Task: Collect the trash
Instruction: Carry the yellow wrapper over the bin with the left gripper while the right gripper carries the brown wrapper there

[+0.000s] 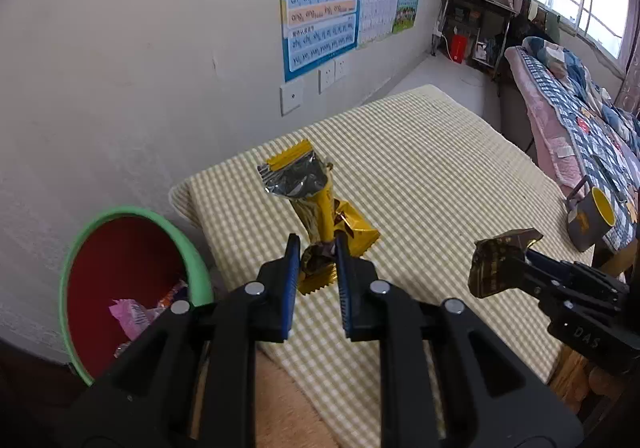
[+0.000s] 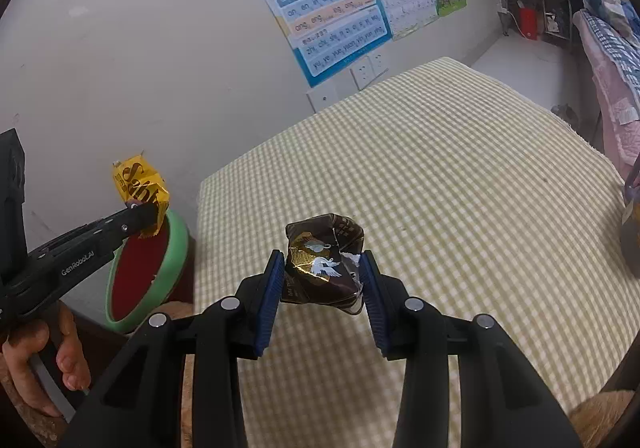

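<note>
My left gripper [image 1: 316,248] is shut on a yellow-gold snack wrapper [image 1: 316,204] with a silver torn end, held above the left end of the checked cushion [image 1: 440,176]. In the right wrist view the same wrapper [image 2: 138,184] hangs over the bin. My right gripper [image 2: 322,268] is shut on a crumpled dark brown wrapper [image 2: 324,260] with a white bird print, held above the cushion; it also shows in the left wrist view [image 1: 496,264]. A bin [image 1: 132,288] with a green rim and red inside stands left of the cushion, with several wrappers in it.
A grey mug [image 1: 592,216] with a yellow inside stands at the cushion's right edge. The white wall with posters [image 1: 320,4] and sockets runs behind. A bed with a patchwork quilt [image 1: 580,116] lies at the right, and a dark shelf [image 1: 472,28] stands in the far corner.
</note>
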